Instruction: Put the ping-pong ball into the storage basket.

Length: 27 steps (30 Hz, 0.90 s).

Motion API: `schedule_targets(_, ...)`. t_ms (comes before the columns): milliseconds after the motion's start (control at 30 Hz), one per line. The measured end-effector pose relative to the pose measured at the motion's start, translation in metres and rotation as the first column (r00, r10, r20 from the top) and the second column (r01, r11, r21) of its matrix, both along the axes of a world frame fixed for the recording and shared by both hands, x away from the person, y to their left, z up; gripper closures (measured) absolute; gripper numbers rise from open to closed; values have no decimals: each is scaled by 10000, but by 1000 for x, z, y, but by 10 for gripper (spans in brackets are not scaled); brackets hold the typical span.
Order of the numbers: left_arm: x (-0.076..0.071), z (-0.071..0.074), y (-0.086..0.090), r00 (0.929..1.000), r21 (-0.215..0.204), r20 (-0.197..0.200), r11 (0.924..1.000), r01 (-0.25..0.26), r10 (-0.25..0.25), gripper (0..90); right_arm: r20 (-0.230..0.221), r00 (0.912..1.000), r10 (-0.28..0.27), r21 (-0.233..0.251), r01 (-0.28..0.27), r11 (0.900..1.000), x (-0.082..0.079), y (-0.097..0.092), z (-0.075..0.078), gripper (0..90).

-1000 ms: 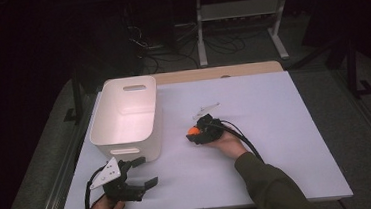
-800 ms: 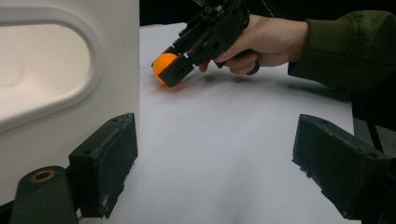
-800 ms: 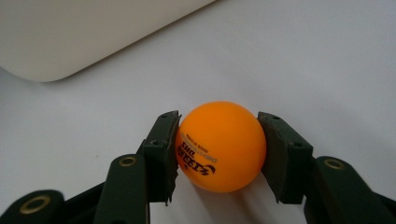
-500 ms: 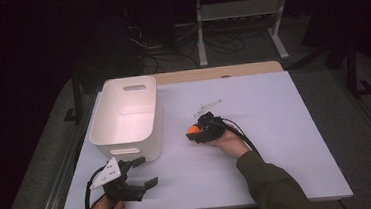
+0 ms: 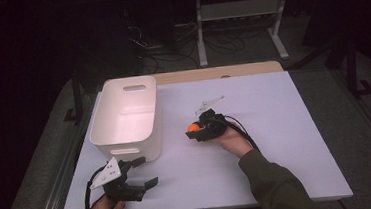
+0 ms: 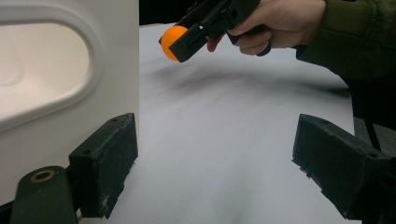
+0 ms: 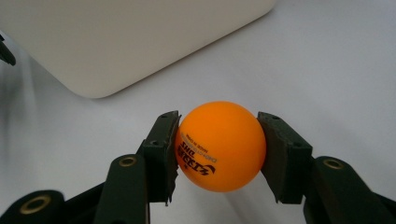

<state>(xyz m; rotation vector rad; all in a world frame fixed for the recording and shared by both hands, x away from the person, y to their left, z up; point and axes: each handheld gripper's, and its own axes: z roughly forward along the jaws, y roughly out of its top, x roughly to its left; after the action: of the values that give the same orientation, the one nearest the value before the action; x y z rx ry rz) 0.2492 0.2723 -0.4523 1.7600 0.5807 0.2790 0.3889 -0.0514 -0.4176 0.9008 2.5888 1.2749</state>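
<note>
My right gripper (image 7: 218,154) pinches the orange ball (image 7: 219,145) off the table's (image 5: 278,167) middle, left gripper (image 5: 141,177) spread idle; any slackening could drop it short of the bin (image 5: 126,139).

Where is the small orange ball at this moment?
The small orange ball is clamped between the jaws of the right gripper, raised above the white table. In the high view it is right of the white plastic bin.

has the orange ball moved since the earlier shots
Barely: the small orange plastic ball, clamped in the right gripper, keeps about the same gap from the white plastic bin.
</note>
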Motion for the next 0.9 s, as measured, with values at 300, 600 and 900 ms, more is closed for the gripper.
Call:
schedule_targets(300, 0, 0, 0, 10000, -6, 1, 10000, 5, -5, 139, 40, 9997, 260, 58, -260, 9996, -4, 1, 8, 494)
schedule_targets(600, 0, 0, 0, 10000, 8, -15, 10000, 7, -7, 139, 139, 9981, 608, 201, -610, 9979, -9, 5, 18, 495)
schedule_targets(900, 0, 0, 0, 10000, 10, -35, 10000, -8, 8, 139, 187, 9957, 906, 311, -912, 9953, -15, 10, 27, 494)
